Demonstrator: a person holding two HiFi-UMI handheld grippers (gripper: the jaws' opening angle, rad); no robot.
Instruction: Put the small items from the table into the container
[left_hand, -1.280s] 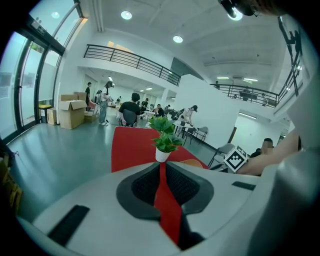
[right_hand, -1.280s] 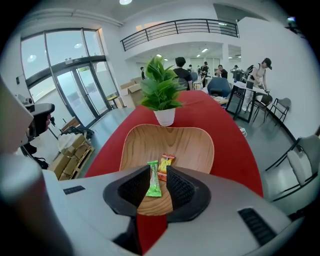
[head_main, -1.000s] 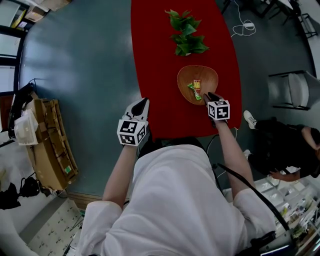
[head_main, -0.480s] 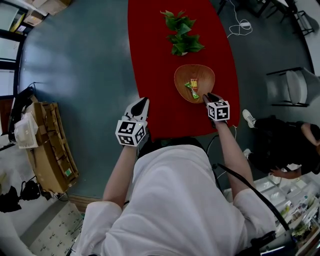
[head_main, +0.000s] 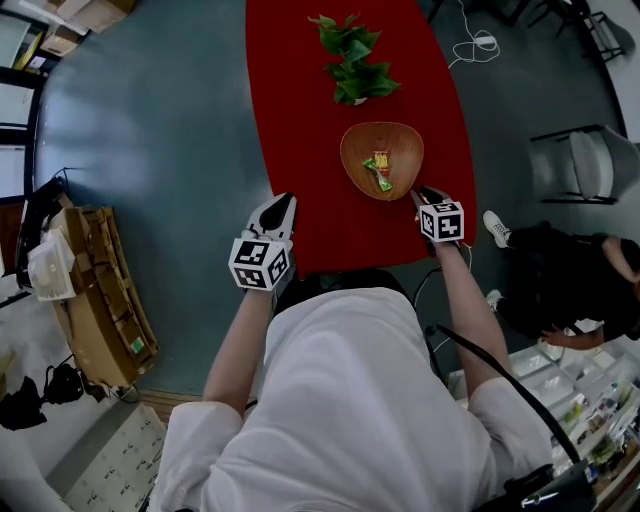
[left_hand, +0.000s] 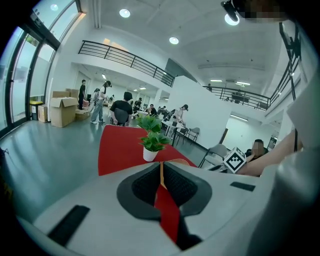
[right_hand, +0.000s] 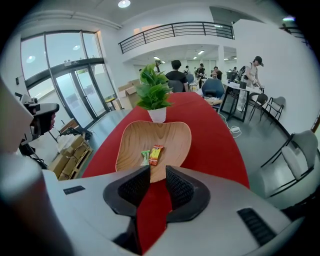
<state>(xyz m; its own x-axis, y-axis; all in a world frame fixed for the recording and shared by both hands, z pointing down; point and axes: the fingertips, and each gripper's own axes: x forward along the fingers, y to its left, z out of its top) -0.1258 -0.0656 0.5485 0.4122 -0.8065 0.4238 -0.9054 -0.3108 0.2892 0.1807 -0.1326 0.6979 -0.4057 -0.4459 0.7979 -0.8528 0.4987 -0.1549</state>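
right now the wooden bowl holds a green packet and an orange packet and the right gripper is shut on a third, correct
No: the right gripper is open and empty, as the right gripper view shows. The wooden bowl does hold the green packet and the orange packet.

One red desk (head_main: 300, 120). One wooden bowl (head_main: 352, 168) on it, right of centre. Two small wrapped items inside: one green packet (head_main: 383, 183), one orange packet (head_main: 380, 161). One potted plant (head_main: 350, 60) at far end, leaves in two clumps. Two grippers at near edge: left gripper (head_main: 288, 200), right gripper (head_main: 418, 192). One grey chair (head_main: 590, 170) far right. One white shoe (head_main: 497, 228) on floor, right.
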